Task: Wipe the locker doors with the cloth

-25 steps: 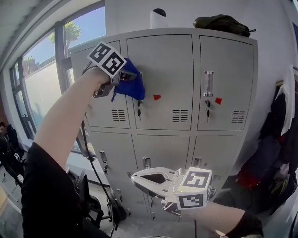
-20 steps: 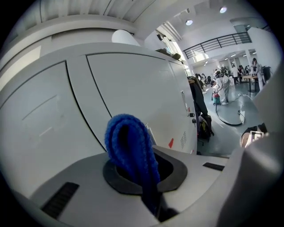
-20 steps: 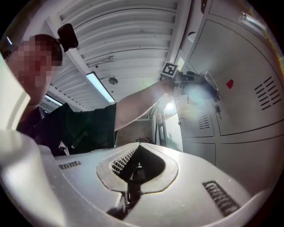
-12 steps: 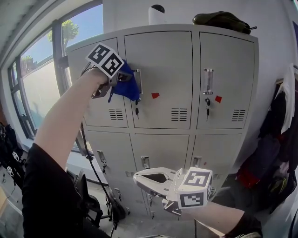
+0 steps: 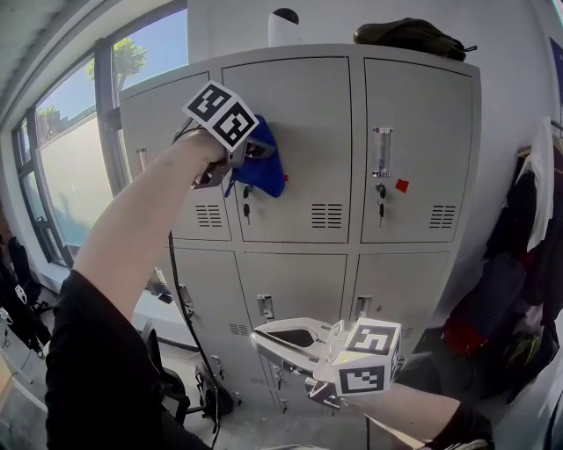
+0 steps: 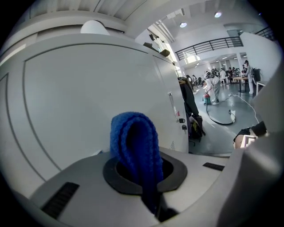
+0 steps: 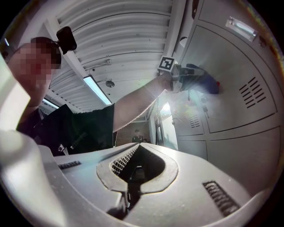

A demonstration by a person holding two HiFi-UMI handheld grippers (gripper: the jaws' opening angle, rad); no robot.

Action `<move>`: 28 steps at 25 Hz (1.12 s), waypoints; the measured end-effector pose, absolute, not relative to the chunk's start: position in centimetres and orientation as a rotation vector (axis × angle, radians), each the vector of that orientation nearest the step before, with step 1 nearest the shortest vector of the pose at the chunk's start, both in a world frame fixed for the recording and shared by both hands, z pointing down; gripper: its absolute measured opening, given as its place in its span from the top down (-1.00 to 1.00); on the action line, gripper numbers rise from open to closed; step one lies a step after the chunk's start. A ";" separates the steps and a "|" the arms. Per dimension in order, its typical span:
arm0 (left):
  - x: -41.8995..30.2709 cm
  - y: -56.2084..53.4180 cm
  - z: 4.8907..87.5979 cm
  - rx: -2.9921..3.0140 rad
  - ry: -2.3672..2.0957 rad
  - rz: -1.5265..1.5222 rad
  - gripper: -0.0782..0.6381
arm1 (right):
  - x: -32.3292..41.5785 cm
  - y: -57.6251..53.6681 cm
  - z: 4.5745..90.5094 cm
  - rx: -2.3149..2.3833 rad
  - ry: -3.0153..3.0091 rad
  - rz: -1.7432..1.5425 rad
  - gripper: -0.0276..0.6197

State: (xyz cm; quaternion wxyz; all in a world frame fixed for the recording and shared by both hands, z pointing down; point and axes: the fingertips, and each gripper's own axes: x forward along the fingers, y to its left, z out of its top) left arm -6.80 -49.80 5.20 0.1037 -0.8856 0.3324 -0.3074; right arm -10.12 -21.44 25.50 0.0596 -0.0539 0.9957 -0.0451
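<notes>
A bank of grey locker doors (image 5: 303, 149) fills the head view. My left gripper (image 5: 253, 151) is raised and shut on a blue cloth (image 5: 264, 167), which it presses against the left part of the top middle door, over the handle area. In the left gripper view the folded blue cloth (image 6: 134, 144) stands up between the shut jaws of the left gripper (image 6: 148, 186), close to the door (image 6: 84, 97). My right gripper (image 5: 264, 338) hangs low before the bottom lockers, shut and holding nothing. In its own view the right gripper (image 7: 131, 184) looks up at the cloth (image 7: 209, 83).
A white object (image 5: 283, 26) and a dark bag (image 5: 409, 35) lie on top of the lockers. Windows (image 5: 70, 149) run along the left. Clothes (image 5: 528, 264) hang at the right. A black cable (image 5: 186, 343) dangles from my left arm. Keys (image 5: 380, 209) hang in the door locks.
My left gripper has slid the cloth slightly left, then right across the top middle door, now covering its handle. The right gripper has stayed put.
</notes>
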 end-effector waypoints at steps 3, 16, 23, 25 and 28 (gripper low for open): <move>-3.2 -49.4 5.4 -2.630 0.908 -0.889 0.70 | -9.1 -21.6 25.7 -0.185 3.006 -0.146 0.91; 8.7 -47.7 5.3 -2.632 0.736 -0.782 0.70 | -5.4 -21.1 25.8 -0.300 2.986 -0.132 0.91; 3.1 -46.9 5.1 -2.642 0.794 -0.749 0.70 | -7.7 -20.2 26.3 -0.235 3.033 -0.121 0.91; 0.0 -46.6 4.9 -2.628 0.843 -0.743 0.70 | -8.8 -19.9 26.4 -0.197 3.042 -0.126 0.91; -5.2 -46.6 4.9 -2.597 0.958 -0.758 0.70 | -10.5 -19.7 26.7 -0.147 3.051 -0.142 0.91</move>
